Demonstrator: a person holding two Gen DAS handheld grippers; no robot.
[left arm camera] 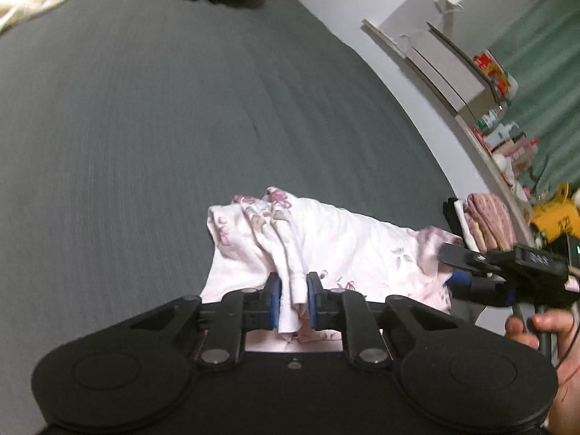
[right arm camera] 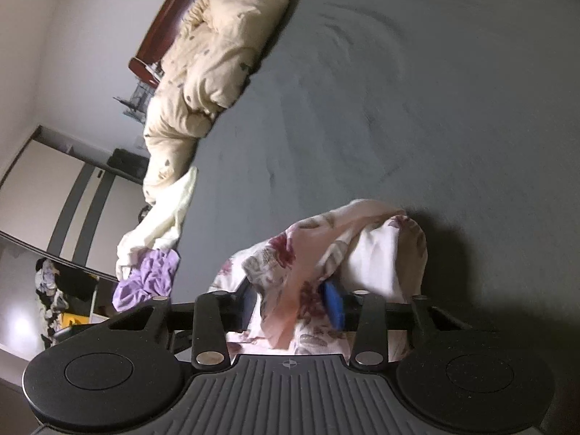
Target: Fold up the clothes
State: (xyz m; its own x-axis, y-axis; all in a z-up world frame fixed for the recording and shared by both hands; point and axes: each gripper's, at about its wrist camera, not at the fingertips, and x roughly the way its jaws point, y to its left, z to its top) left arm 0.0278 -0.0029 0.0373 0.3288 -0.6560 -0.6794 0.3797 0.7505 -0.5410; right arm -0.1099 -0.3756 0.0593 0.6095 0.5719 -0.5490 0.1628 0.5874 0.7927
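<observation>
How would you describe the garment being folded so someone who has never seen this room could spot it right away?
Start at the big dark grey bed. On its near edge lies a white garment printed with pink flowers, pinched by the left gripper and the right gripper. The cream quilt and the purple cloth lie off at the bed's edges, and neither has flowers.

A: The left gripper (left arm camera: 293, 299) is matte black, with blue pads (left arm camera: 274, 299) on the jaws, two round discs on its body and silver rivets on the linkage arms.

B: The right gripper (right arm camera: 291, 304) looks the same, but has a grey ribbed plate with a small crosshair mark. The right hand (left arm camera: 543, 330) shows bare skin.
</observation>
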